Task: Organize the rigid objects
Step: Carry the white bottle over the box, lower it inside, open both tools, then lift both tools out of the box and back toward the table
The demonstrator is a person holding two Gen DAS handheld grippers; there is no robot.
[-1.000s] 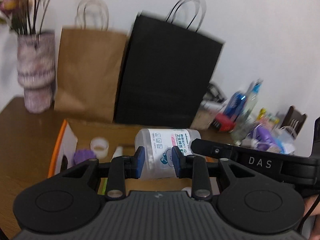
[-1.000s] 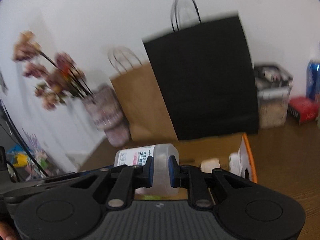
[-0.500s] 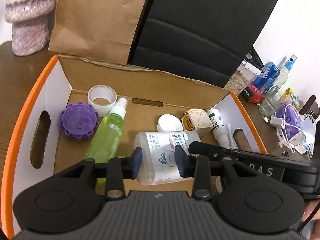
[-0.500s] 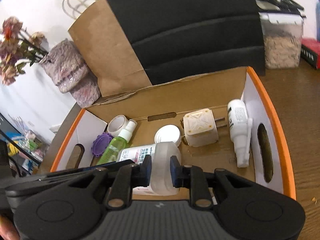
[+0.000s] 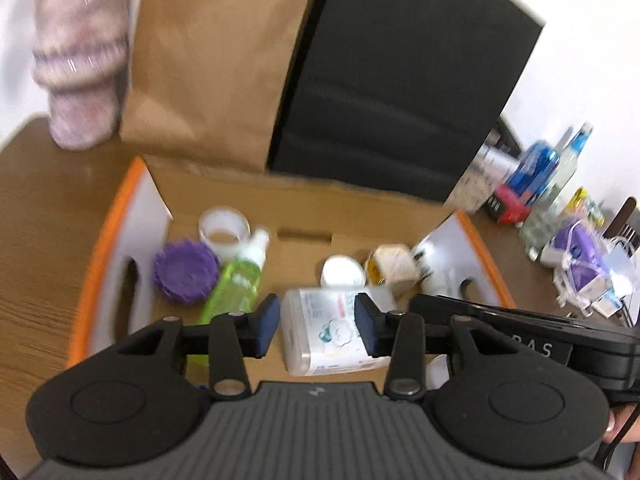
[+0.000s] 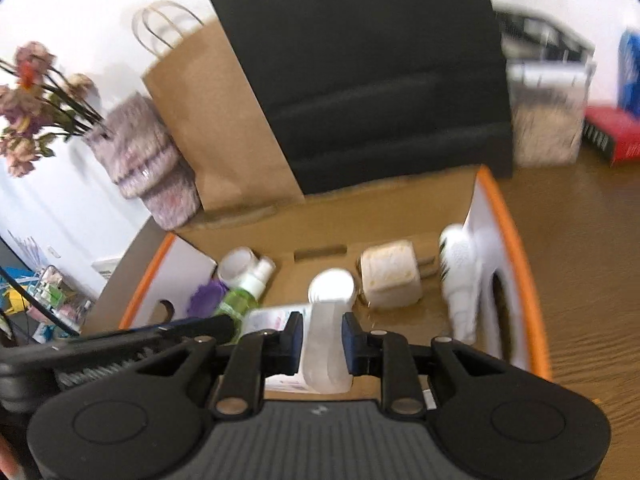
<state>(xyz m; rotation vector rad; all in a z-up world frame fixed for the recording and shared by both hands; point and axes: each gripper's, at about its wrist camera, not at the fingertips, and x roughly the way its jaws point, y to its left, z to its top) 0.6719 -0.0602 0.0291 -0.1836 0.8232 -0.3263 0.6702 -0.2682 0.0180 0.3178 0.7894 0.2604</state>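
Two fisheye views, one from each handheld gripper, look forward and steeply down, close above an open cardboard box [image 5: 132, 216] [image 6: 516, 240]. Both share the box, with paper bags [image 5: 216, 60] [image 6: 224, 128] at twelve o'clock behind it.

Left gripper [image 5: 316, 326] with matte black scissor-like linkage arms, dark blue pads [image 5: 267, 326], silver pivot screws, two round black discs, ribbed grey housing with a small pale mark, right gripper [image 6: 320, 344] built alike, its black side bar lettered "DAS"
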